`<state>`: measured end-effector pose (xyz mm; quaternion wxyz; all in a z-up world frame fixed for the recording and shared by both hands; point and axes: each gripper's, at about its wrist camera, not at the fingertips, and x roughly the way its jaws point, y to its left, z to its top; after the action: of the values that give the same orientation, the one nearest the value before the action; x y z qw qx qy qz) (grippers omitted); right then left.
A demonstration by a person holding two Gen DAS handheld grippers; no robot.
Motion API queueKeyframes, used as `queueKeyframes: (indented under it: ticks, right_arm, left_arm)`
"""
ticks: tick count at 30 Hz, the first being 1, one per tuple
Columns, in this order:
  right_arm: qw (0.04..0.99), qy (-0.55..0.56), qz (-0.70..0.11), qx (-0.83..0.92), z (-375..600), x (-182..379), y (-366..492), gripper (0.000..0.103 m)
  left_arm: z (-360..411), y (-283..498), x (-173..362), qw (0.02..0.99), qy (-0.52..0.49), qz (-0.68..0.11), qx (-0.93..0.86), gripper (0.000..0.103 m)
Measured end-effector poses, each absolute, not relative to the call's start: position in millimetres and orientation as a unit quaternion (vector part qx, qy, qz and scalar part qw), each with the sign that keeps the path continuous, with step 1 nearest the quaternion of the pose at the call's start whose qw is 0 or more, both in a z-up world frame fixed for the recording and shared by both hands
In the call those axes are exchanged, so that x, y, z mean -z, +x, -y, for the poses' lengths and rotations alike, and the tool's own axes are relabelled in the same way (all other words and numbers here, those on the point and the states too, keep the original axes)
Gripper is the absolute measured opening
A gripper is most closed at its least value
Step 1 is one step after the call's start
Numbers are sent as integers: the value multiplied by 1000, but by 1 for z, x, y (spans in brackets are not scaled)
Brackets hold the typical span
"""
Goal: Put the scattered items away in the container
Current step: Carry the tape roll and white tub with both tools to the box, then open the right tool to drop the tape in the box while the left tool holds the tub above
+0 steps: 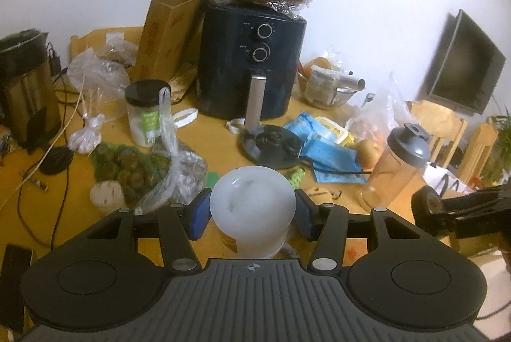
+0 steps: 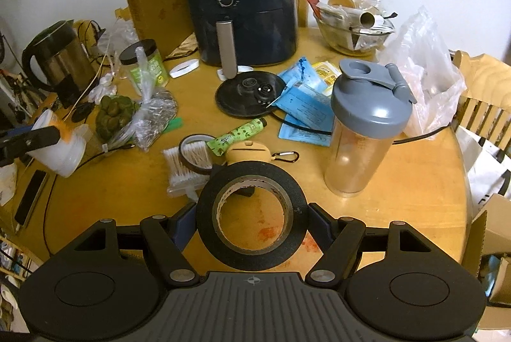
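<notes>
Right gripper (image 2: 252,214) is pinching a wide roll of black tape with a brown cardboard core (image 2: 251,215), blue pads on either side of the rim, roll held clear above the round yellow wooden table (image 2: 415,198). Left gripper (image 1: 252,212) is clamped on a white plastic tub with an orange label (image 1: 252,211), carried tilted so its bottom faces the lens; from the right wrist view I can see it off at the left table edge.

I can't tell for sure which thing is the container. The clear glass bowl of odds and ends (image 2: 354,28) behind the clear shaker bottle with the grey lid (image 2: 367,131) is my guess.

If that's it, I'd lift the tape high enough to clear the shaker, swing around it, lower flat, and only then let go. The roll will want to roll off if dropped on edge. The tub looks smooth, so I'd keep the squeeze firm.

Count, as far as I can make out: one tape roll, one tub, one shaker, one dark blue air fryer (image 2: 246,3), one steel kettle (image 2: 60,57), one pack of cotton swabs (image 2: 188,163), two blue pouches (image 2: 303,108).
</notes>
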<state>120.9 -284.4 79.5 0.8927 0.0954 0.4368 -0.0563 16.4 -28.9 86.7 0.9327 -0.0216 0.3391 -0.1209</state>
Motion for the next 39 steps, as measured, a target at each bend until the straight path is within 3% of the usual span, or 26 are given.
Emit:
queueKeyframes:
  ticks: [12, 39]
  right_arm:
    - [883, 96, -457, 47, 270, -66, 96, 75]
    - [850, 98, -517, -21, 230, -35, 65, 75]
  left_arm:
    - [28, -27, -67, 916, -43, -383, 112, 52]
    - [59, -66, -16, 861, 20, -484, 155, 52]
